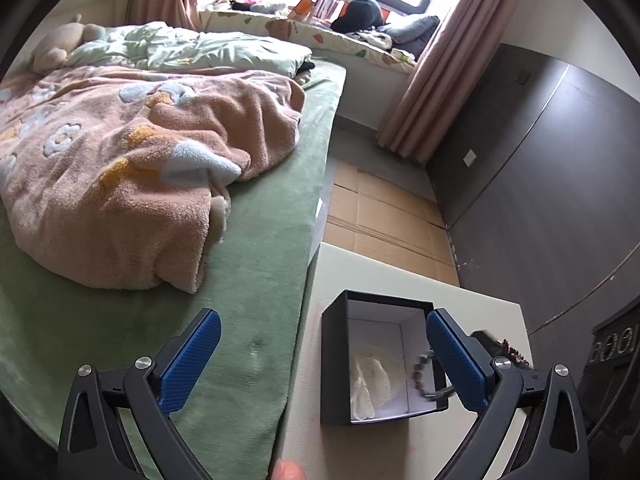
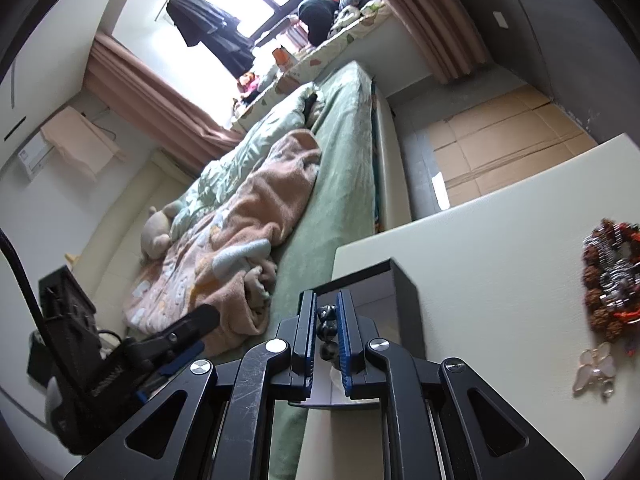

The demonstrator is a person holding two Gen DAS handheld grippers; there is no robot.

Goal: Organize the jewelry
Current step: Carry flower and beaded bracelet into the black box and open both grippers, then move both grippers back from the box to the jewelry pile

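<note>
Pinching a dark beaded bracelet (image 2: 327,326) in your right gripper (image 2: 326,340), you are holding it at the open black box (image 1: 334,360) on the white table (image 1: 480,308), while your left gripper (image 1: 324,360) is spreading wide and empty. Farther off, more jewelry (image 2: 610,280) is lying on the table.

My left gripper (image 1: 324,360) is a black plastic frame with triangular cut-outs in its arms at seven and five o'clock. Round silver screws (image 1: 143,362) sit at the pivots, and each finger carries a ribbed blue pad (image 1: 192,360). My right gripper (image 2: 325,332) is built the same: black linkage arms, scuffed in places, silver screws (image 2: 277,346), blue-edged pads (image 2: 343,336). At six o'clock in the left wrist view a fingertip (image 1: 286,471) of mine peeks in.
</note>
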